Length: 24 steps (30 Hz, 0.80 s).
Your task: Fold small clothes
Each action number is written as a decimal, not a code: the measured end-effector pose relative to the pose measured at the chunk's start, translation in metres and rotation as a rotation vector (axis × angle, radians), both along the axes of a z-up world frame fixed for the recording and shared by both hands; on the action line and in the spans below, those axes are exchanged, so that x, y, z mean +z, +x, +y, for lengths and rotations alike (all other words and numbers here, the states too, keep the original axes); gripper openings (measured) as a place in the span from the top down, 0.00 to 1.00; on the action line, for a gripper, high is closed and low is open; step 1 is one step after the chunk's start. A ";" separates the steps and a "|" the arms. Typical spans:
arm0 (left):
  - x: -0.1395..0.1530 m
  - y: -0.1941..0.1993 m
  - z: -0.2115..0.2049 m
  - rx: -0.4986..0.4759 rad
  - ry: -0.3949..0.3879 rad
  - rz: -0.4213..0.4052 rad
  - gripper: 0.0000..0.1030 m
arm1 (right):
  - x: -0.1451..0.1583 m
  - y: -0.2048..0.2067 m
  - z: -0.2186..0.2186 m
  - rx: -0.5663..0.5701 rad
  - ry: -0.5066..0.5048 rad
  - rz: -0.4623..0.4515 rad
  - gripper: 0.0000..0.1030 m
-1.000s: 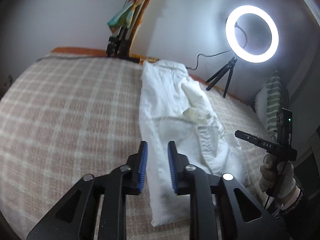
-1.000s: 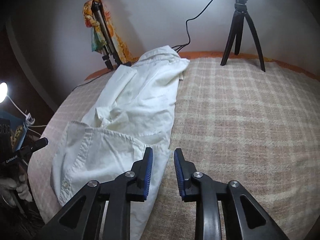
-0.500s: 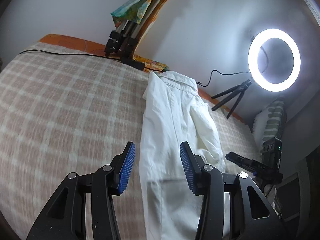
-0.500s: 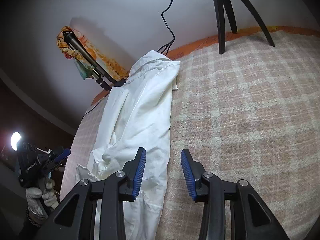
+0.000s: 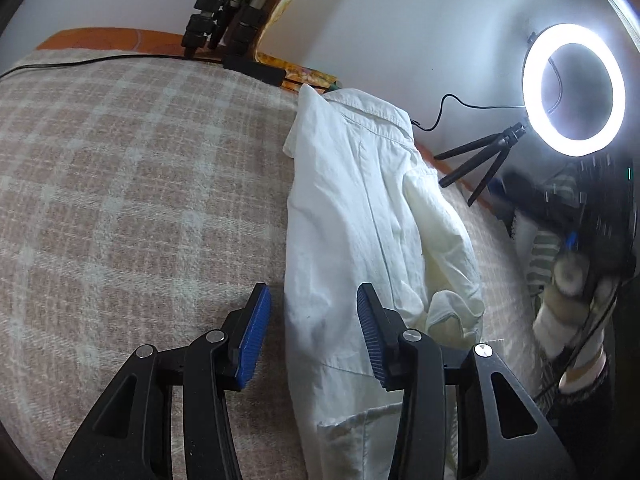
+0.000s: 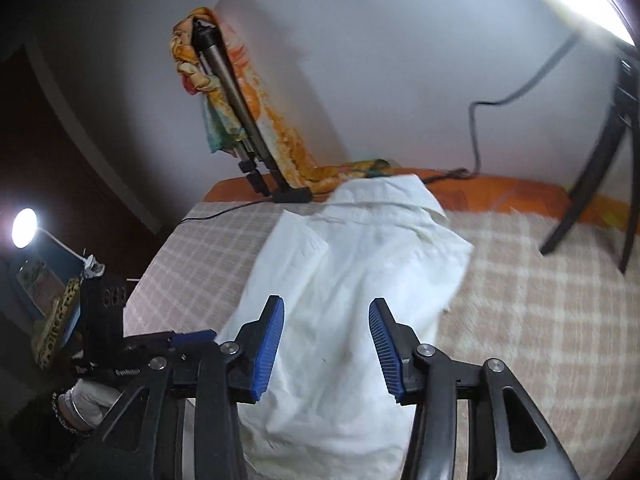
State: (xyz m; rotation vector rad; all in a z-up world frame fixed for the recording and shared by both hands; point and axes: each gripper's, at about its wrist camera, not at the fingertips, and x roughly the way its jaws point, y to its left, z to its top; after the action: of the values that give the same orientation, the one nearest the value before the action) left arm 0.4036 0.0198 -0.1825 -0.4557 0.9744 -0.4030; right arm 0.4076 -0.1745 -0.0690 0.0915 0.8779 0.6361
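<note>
**Q:** What has changed since a second ago?

**A:** Both grippers have travelled up the shirt toward its collar end, so the hem pocket that lay near the right fingers is now out of that view. The left gripper (image 5: 312, 334) had its jaws widen and then close in a little; the right gripper (image 6: 326, 344) has just been opening.

**Q:** What sits around the left fingers?

**A:** Left of them lies a plaid blanket (image 5: 132, 184) covering the bed. Between the blue-padded fingers (image 5: 252, 336) shows the left edge of the white shirt (image 5: 352, 208), which lies flat and stretches away from the fingertips to its collar near the wall. The pads stand apart and press on nothing, so the fingers are released. Right of them a loose sleeve (image 5: 444, 240) lies bunched on the shirt. Further right, beyond the fingertips, stands a lit ring light (image 5: 574, 88) on a small tripod, and a gloved hand (image 5: 568, 312) appears blurred at the edge.

**Q:** And the right fingers?

**A:** To their left the other gripper and its gloved hand (image 6: 90, 400) are in view. The white shirt (image 6: 360, 264) fills the gap between these fingers (image 6: 268, 344), which are also released, gripping nothing. Blanket lies to their right.
</note>
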 end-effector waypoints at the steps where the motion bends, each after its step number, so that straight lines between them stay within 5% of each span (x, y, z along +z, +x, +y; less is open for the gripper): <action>1: 0.000 0.000 -0.001 -0.003 0.010 -0.005 0.69 | 0.004 0.009 0.013 0.031 -0.011 0.000 0.51; 4: 0.000 0.001 -0.006 -0.011 0.053 -0.036 0.81 | 0.009 0.037 0.052 0.077 -0.062 -0.008 0.48; 10: 0.004 -0.007 -0.019 -0.042 0.195 -0.120 0.81 | -0.022 0.090 0.107 0.105 -0.134 0.049 0.45; 19: -0.001 -0.010 -0.024 -0.065 0.240 -0.161 0.81 | -0.060 0.130 0.137 0.132 -0.220 0.112 0.45; 24: -0.002 -0.007 -0.025 -0.065 0.246 -0.169 0.81 | -0.061 0.131 0.145 0.170 -0.238 0.110 0.72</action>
State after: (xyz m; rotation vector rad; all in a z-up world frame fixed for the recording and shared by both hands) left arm 0.3964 -0.0048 -0.1847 -0.1647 0.8625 -0.3680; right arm 0.5385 -0.0298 -0.1304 -0.1654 1.0691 0.6849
